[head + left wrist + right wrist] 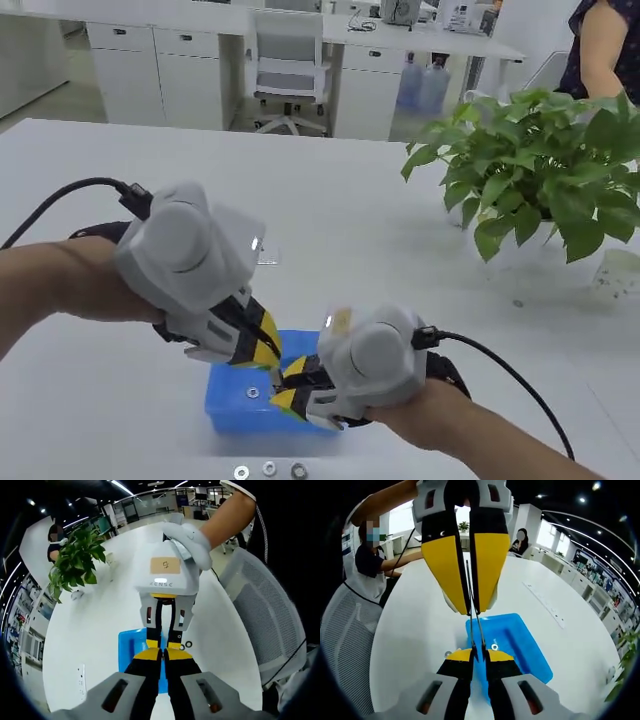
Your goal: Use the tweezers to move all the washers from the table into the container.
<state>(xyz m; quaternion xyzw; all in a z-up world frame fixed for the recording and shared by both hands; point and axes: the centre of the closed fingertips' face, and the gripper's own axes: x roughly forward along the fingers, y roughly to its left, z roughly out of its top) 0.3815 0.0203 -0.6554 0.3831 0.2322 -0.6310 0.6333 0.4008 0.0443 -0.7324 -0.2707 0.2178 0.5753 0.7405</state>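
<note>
Head view showed the white table [330,200] running wide, a potted plant [540,180] at its far right edge. Near me on it sat the blue container [225,405], with both of my forearms reaching in over it from either side. My left gripper [262,342] angled down from the left and my right gripper [290,388] pointed back up at it, the two nose to nose above the container's open top.

Right gripper view caught the tweezers [472,610] running as two thin steel blades out of the left gripper's narrow jaws and down between my right gripper's own. Both pairs of fingers were drawn in close on the tool. How firm the right-hand hold was, I could not tell.

Three washers [269,468] lay in a short row on the table just in front of the container. One washer [494,646] already rested on the blue floor.

I judged the tweezers light, springy and slick, best squeezed at mid-length so the tips close. The washers looked small, flat, hard and nearly weightless, likely to skate on the smooth top. Each, I judged, wanted pinching across its rim, or one tip through the hole.
</note>
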